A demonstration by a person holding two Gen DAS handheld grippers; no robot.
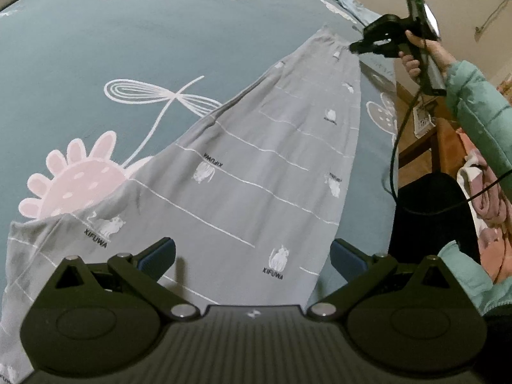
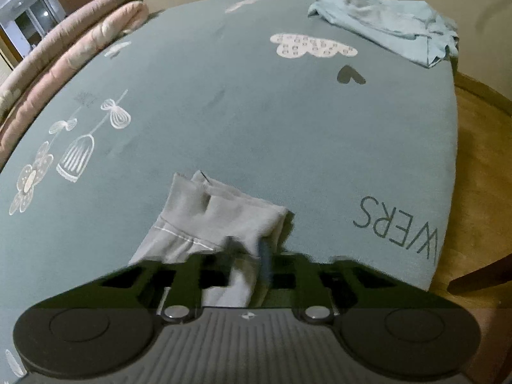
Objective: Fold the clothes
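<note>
Cuff (image 2: 224, 211) of grey trousers (image 1: 256, 160) between closed jaws

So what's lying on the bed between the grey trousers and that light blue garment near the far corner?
Nothing: in the right wrist view only bare printed bedsheet lies between the grey trousers and the light blue garment.

the left wrist view looks steeply down past its own wide-set jaws along the grey trousers (image 1: 249, 160) on the bed (image 1: 80, 64), the right gripper (image 1: 355, 46) far ahead. the right wrist view sits close over the cuff (image 2: 217, 220) between its jaws. both share trousers and bed.
</note>
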